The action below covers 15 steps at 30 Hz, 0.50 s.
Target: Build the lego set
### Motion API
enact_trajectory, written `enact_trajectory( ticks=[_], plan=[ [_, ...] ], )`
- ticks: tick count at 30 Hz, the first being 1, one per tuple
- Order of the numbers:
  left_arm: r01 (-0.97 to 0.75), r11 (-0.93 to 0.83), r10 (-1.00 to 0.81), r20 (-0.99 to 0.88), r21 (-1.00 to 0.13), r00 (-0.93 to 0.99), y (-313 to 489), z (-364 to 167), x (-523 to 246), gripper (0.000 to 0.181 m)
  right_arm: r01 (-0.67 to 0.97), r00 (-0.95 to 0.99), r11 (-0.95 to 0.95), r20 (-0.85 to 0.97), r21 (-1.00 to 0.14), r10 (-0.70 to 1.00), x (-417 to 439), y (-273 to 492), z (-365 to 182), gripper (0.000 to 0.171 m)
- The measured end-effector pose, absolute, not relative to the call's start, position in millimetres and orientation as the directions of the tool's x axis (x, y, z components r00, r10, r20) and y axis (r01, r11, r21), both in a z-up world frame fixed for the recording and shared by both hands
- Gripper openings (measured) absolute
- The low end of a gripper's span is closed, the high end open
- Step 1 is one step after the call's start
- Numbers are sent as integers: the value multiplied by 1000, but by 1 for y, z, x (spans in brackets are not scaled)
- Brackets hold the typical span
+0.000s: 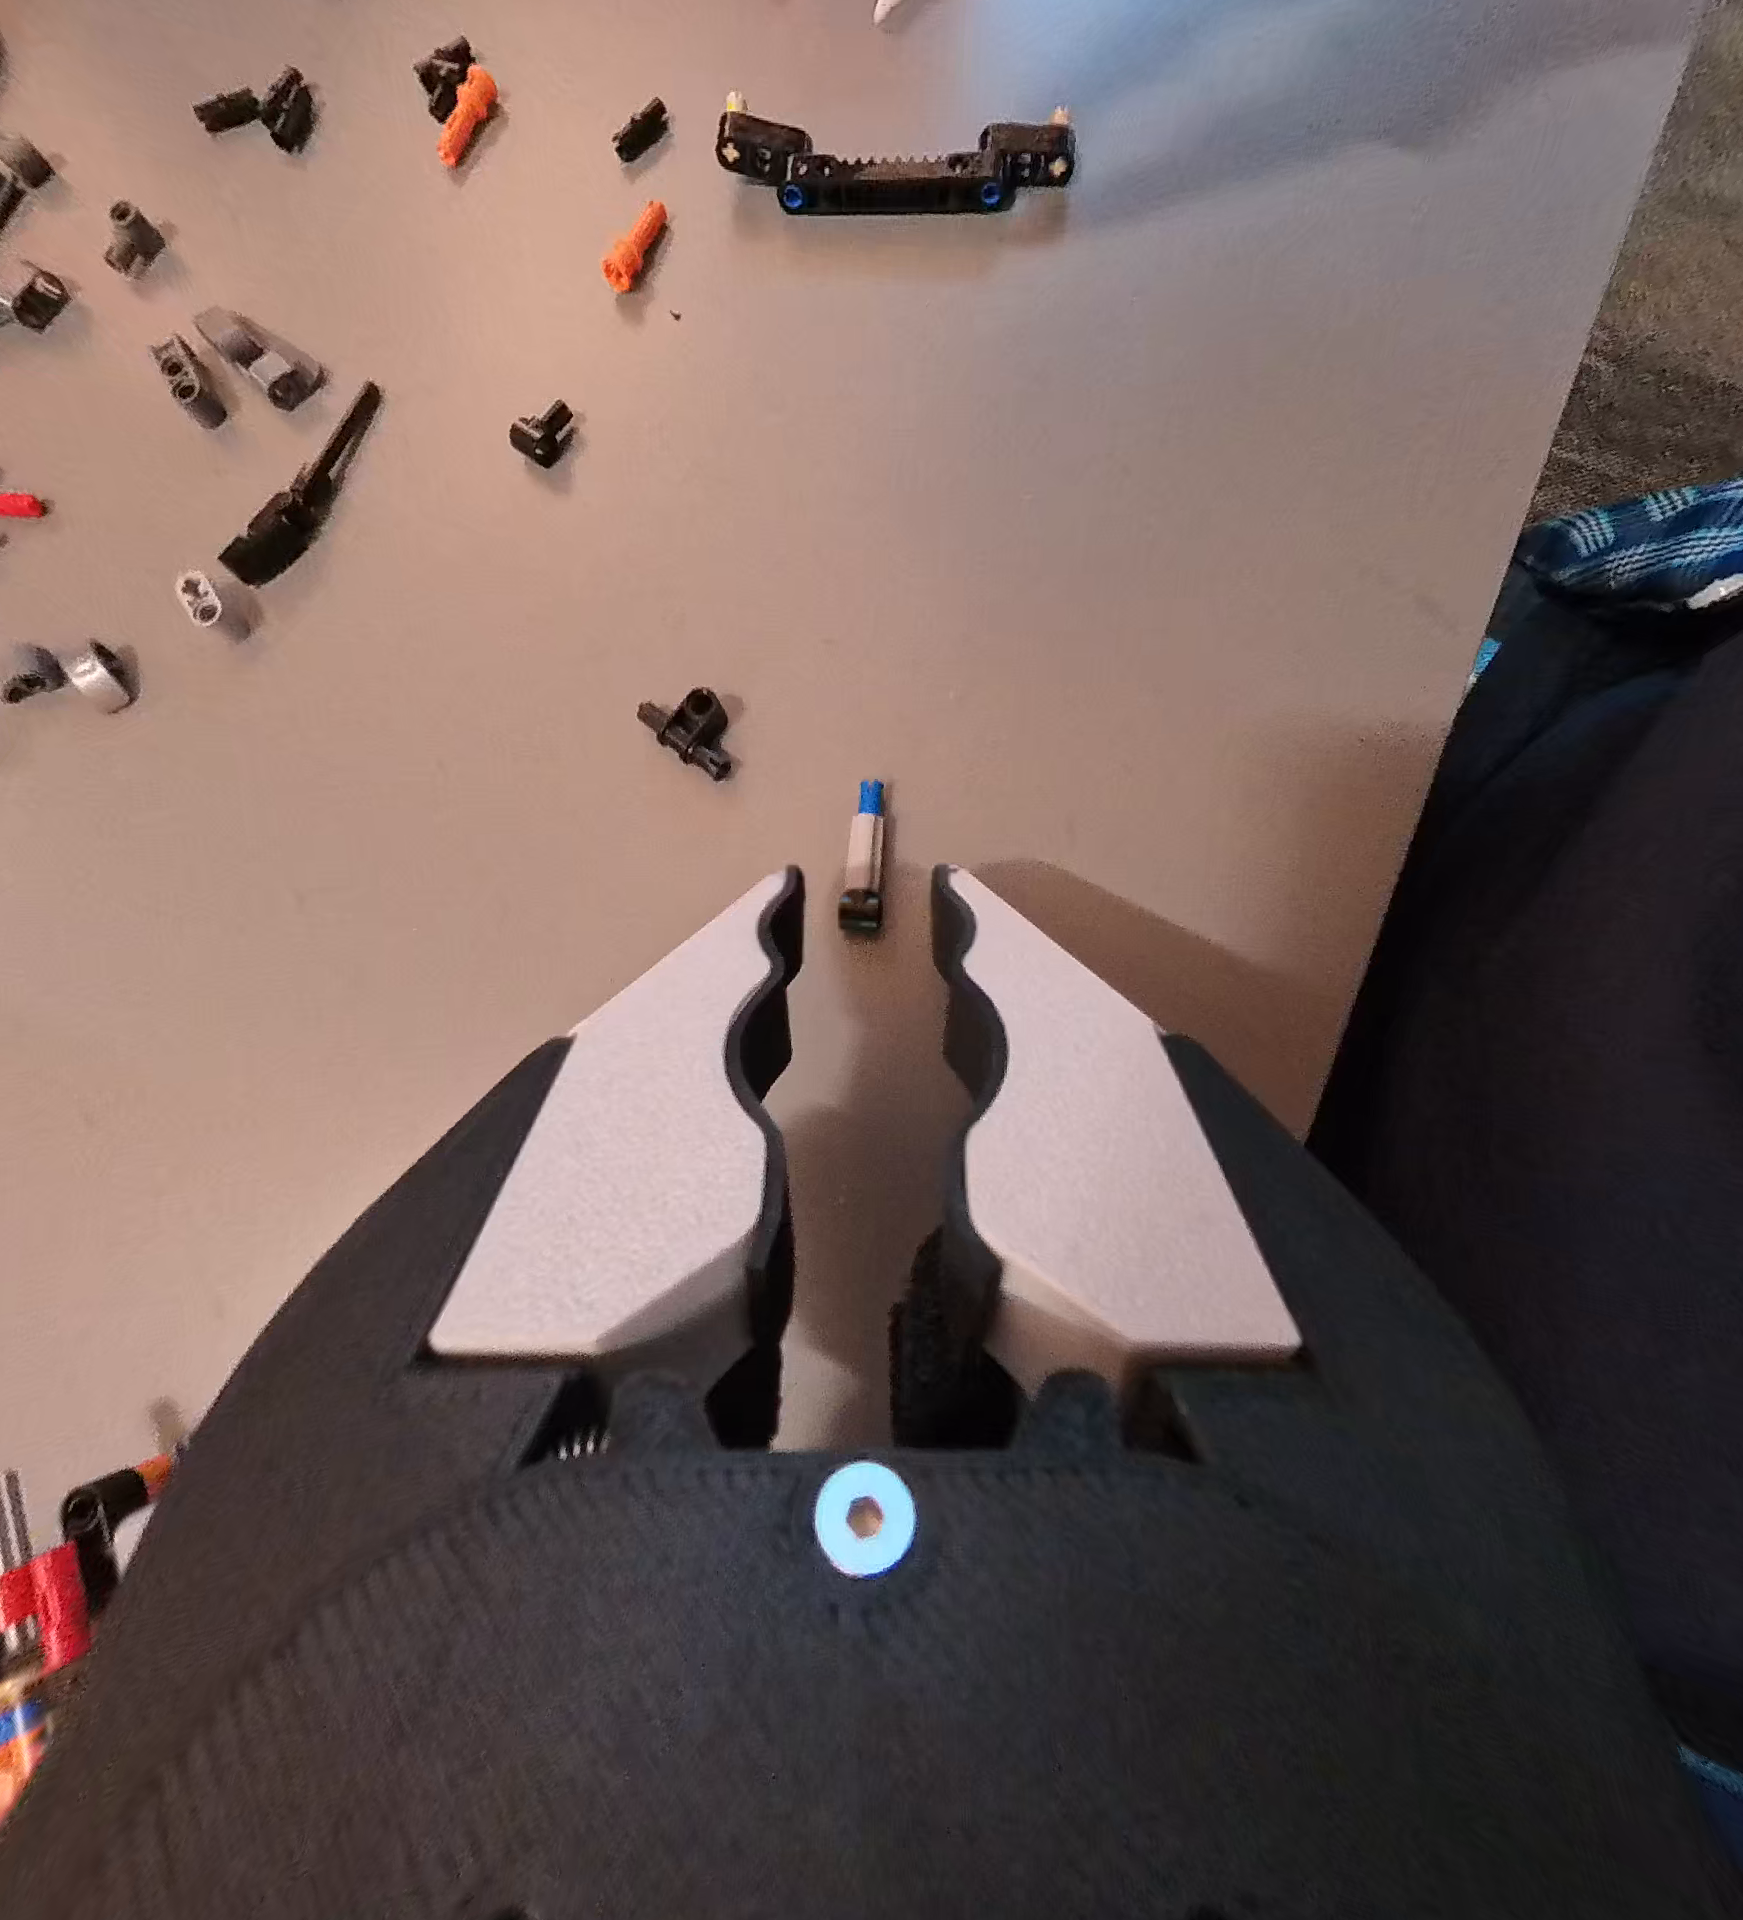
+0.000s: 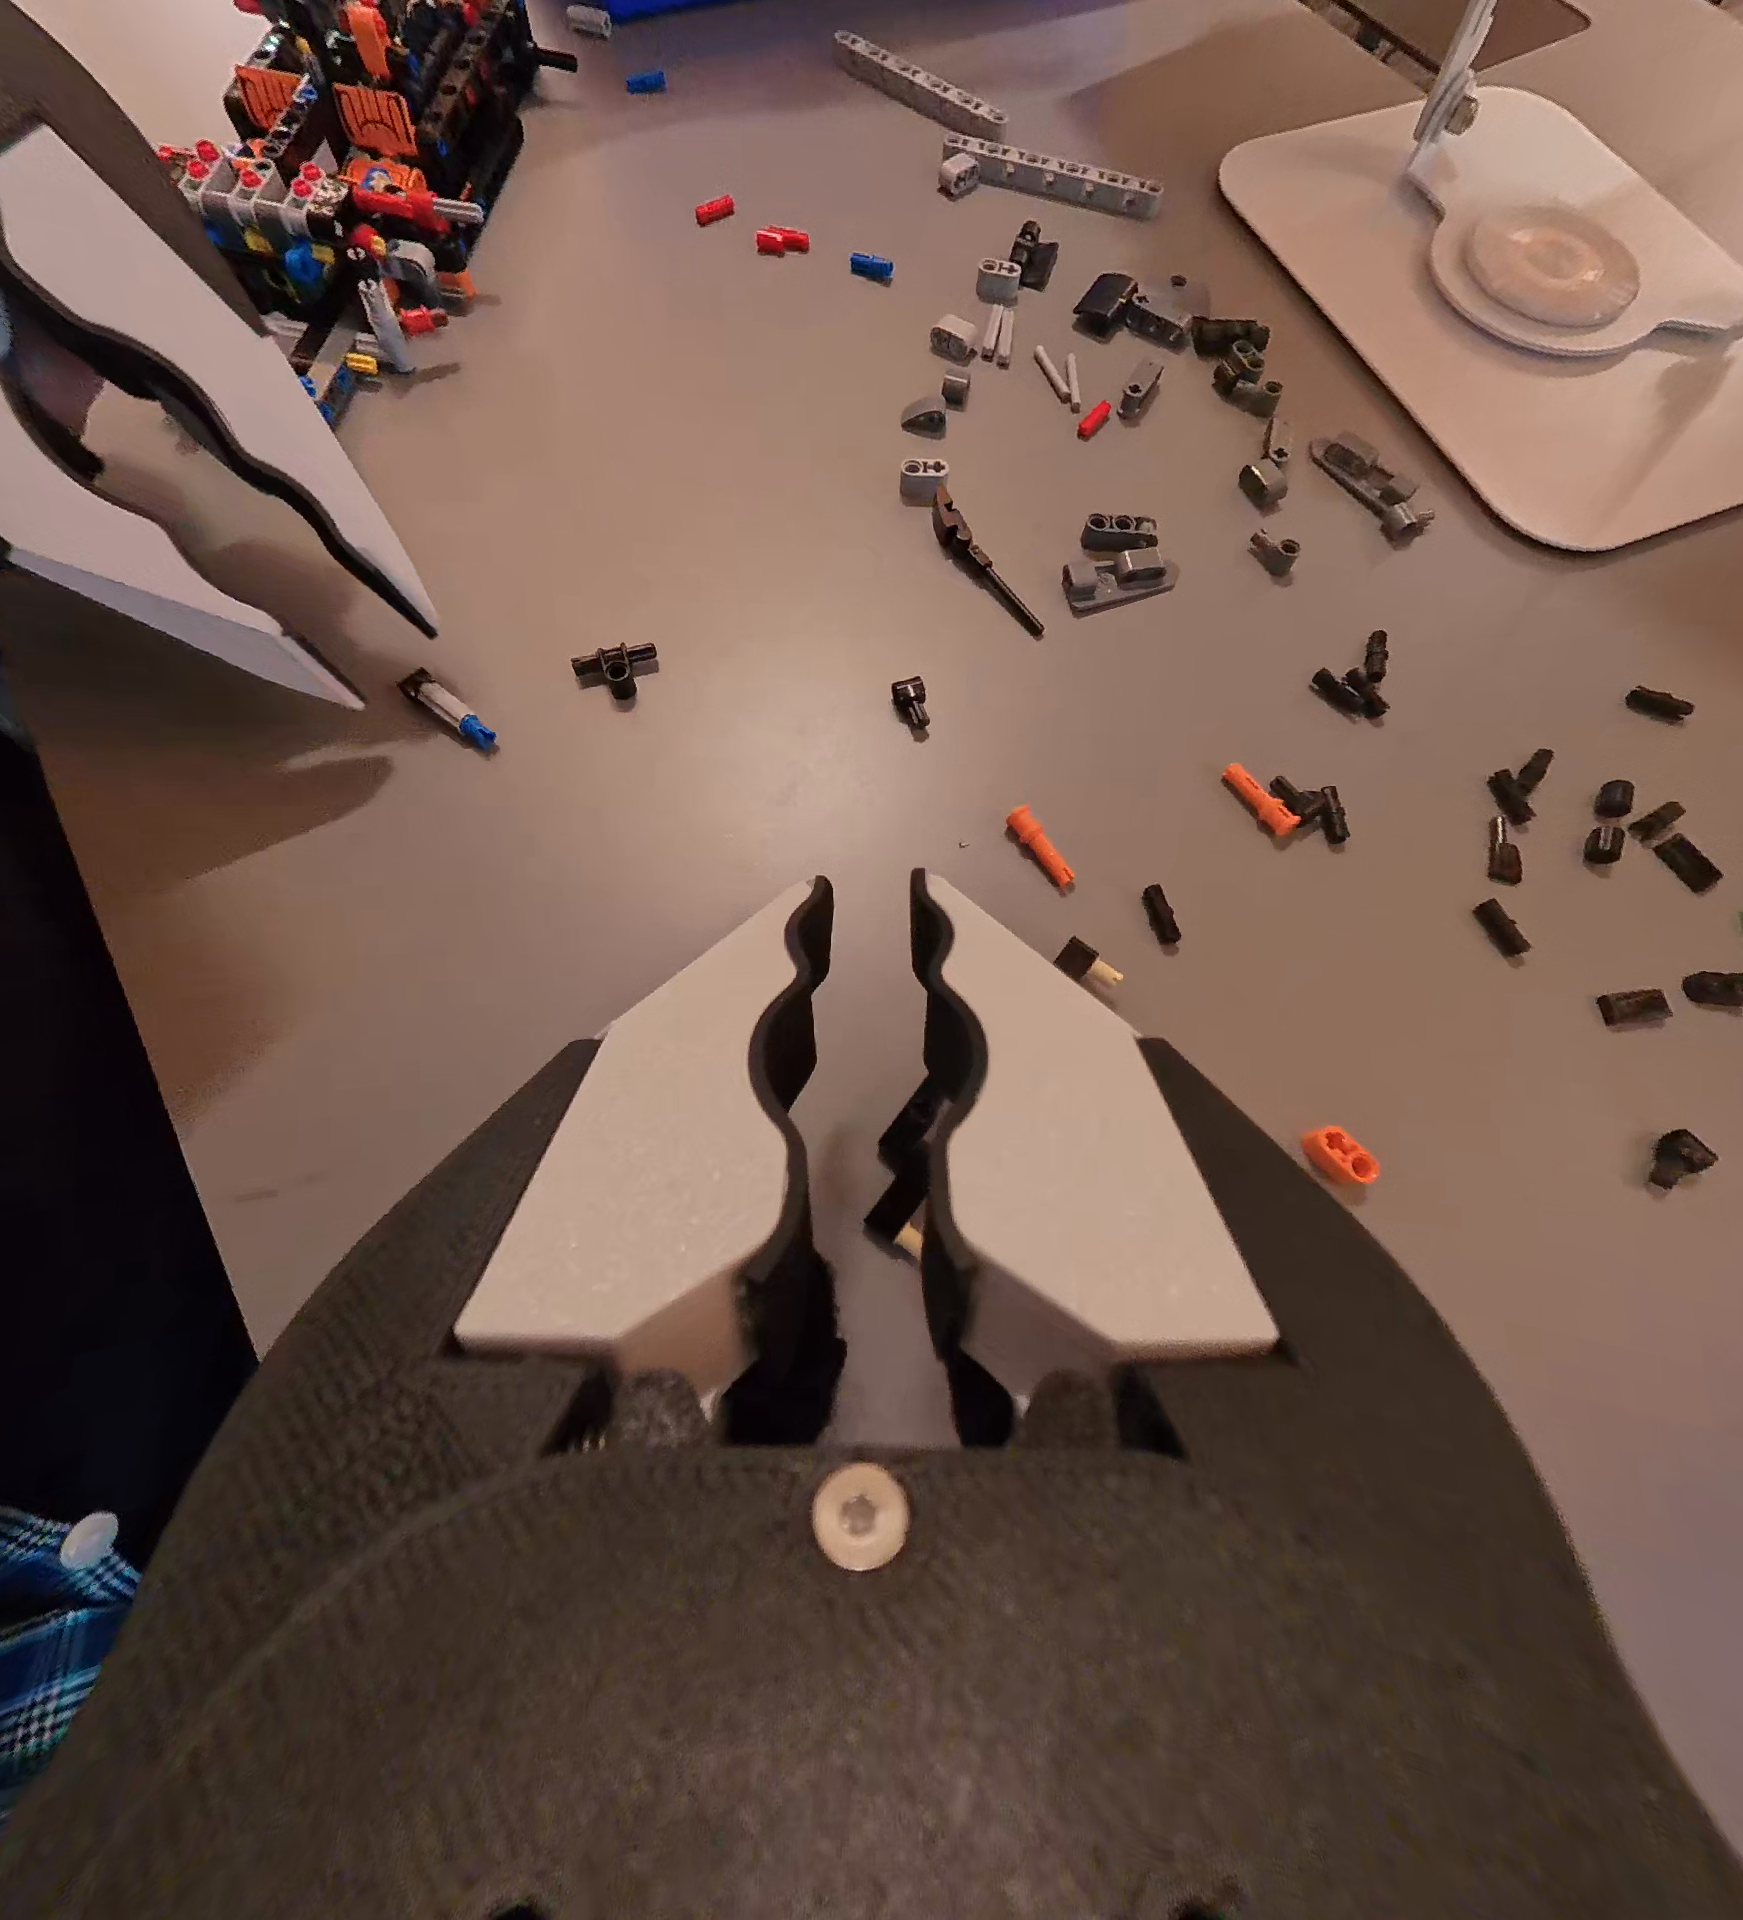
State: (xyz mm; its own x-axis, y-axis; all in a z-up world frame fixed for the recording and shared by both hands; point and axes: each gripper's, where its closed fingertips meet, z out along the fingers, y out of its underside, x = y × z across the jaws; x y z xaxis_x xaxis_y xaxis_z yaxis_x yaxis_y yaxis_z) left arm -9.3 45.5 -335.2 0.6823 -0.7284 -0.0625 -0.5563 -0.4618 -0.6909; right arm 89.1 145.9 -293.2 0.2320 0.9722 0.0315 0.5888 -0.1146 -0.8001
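My left gripper [image 1: 867, 883] is open and low over the table. A small black, white and blue pin piece [image 1: 864, 860] lies on the table right between its fingertips, untouched. In the right wrist view the same gripper [image 2: 394, 665] comes in from the left with the piece [image 2: 446, 709] at its tips. My right gripper [image 2: 869, 888] is open and empty, hovering above a black toothed assembly with tan pins [image 1: 898, 166]; parts of the assembly [image 2: 908, 1153] show through the gap between its fingers. The large multicoloured Lego model [image 2: 358, 177] stands at the far left.
Loose black, grey, orange and red parts are scattered over the grey table [image 2: 742, 790], among them a black cross connector [image 1: 690, 727], orange pins [image 2: 1038, 847] and grey beams [image 2: 1054, 171]. A white stand base [image 2: 1573, 312] sits far right. A person's dark clothing [image 1: 1625, 1039] borders the table edge. One gripper's finger ends stand about 15 cm off the other's. The black cross connector [image 1: 690, 727] sits 5 cm or so from the ends of my left fingers. It is also in sight in the right wrist view [image 2: 609, 661].
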Motion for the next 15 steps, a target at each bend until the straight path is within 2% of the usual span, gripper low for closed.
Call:
enact_trajectory(
  ticks=[1,6,11,15],
  plan=[
    [-560,-463,-728,-65,-687,682,47,-336,-8,20,589,228,-112,31,-800,973,88,145,-293,13],
    [-622,-443,-744,-121,-646,657,53,-344,-7,3,588,213,-100,35,-802,976,83,145,-292,13],
    [-629,-427,-751,-132,-649,647,55,-342,-10,0,599,190,-69,57,-798,980,68,150,-285,13],
    [-629,-428,-751,-132,-649,647,55,-342,-13,0,631,221,-60,106,-773,969,48,177,-282,21]
  ],
)
